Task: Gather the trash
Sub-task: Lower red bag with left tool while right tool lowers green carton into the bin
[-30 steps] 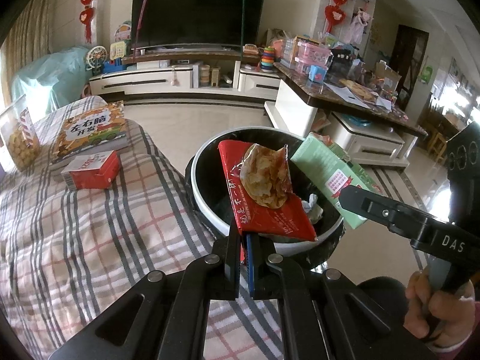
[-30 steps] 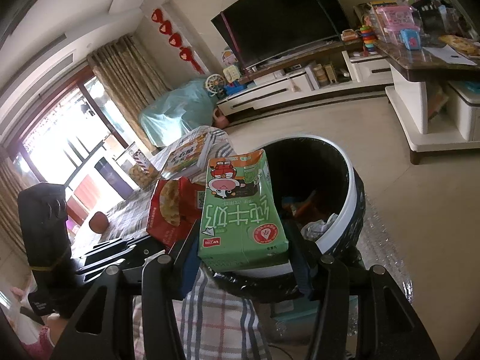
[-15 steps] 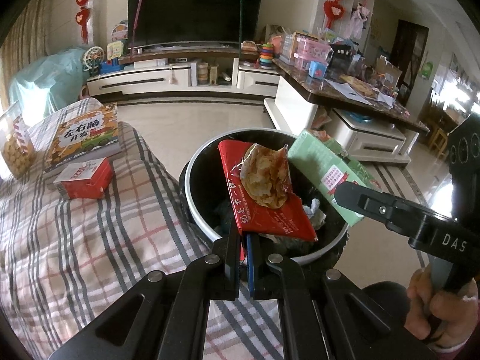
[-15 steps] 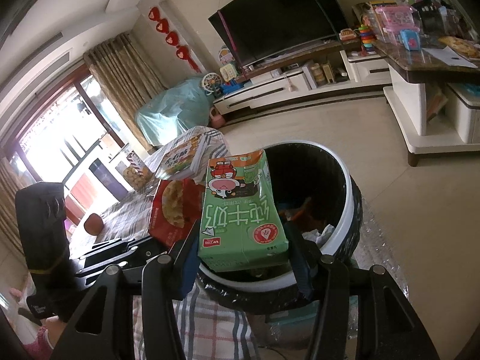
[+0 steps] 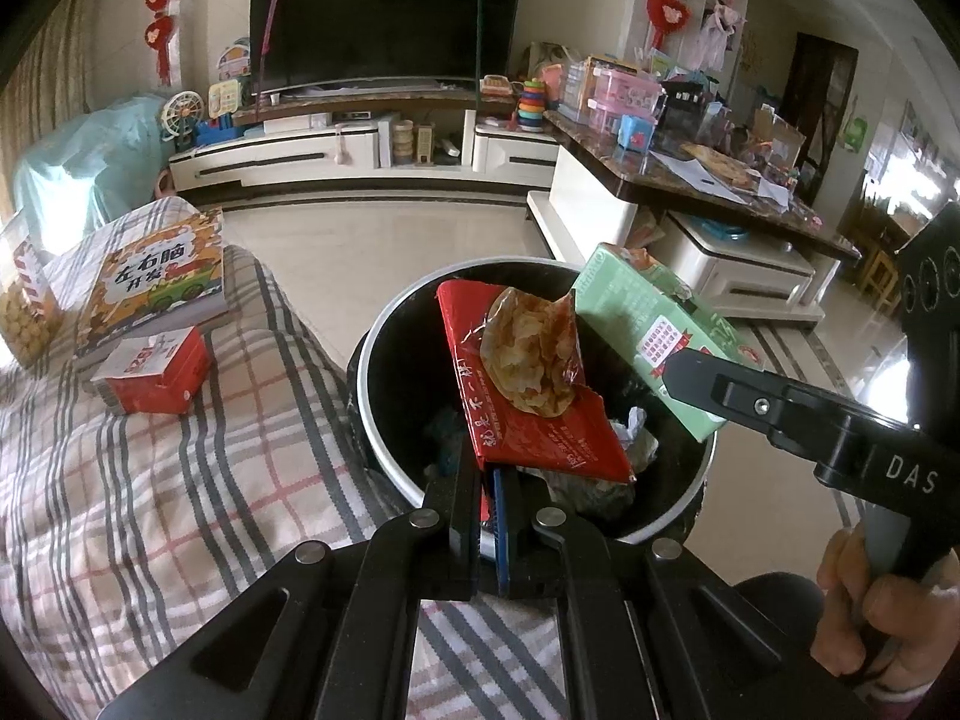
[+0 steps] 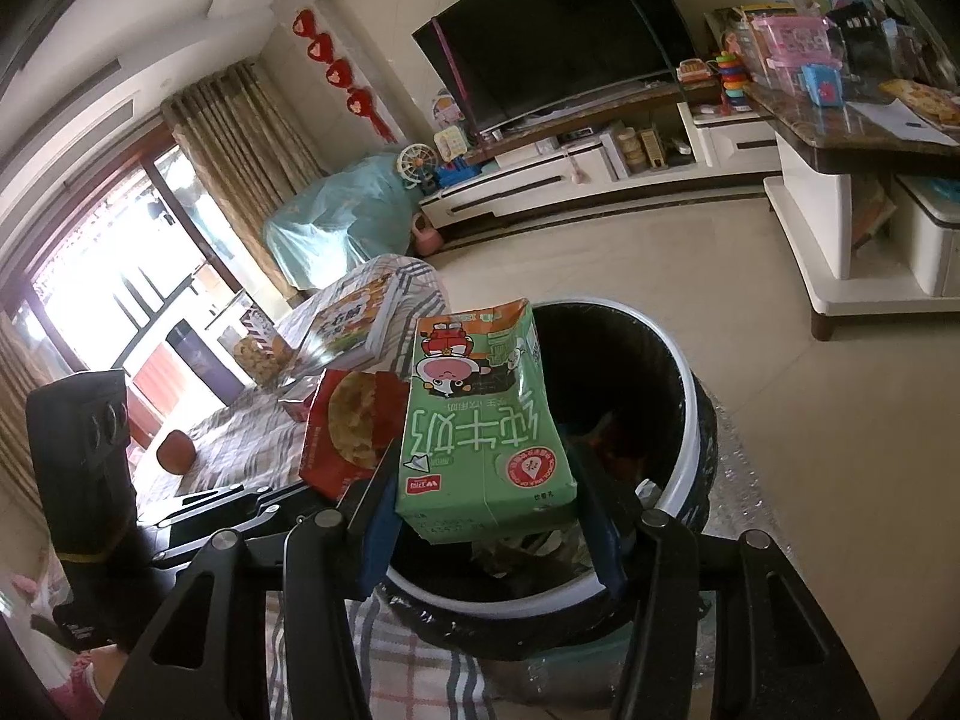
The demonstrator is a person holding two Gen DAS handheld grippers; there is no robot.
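My left gripper (image 5: 489,480) is shut on a red snack wrapper (image 5: 528,396) and holds it over the open black trash bin (image 5: 384,420) with a white rim. My right gripper (image 6: 486,516) is shut on a green milk carton (image 6: 480,438) and holds it above the near rim of the same bin (image 6: 690,414). The carton also shows in the left wrist view (image 5: 648,330), at the right of the wrapper. The wrapper shows in the right wrist view (image 6: 348,426), left of the carton. Crumpled trash lies inside the bin.
A plaid-covered table (image 5: 150,510) stands left of the bin, with a red box (image 5: 153,372), a picture book (image 5: 150,282) and a snack jar (image 5: 24,312). A cluttered dark counter (image 5: 690,174) and TV stand (image 5: 360,144) stand beyond bare floor.
Both grippers have moved forward with their loads, so the bin sits lower and closer under the wrapper and the carton. Both grips are unchanged.
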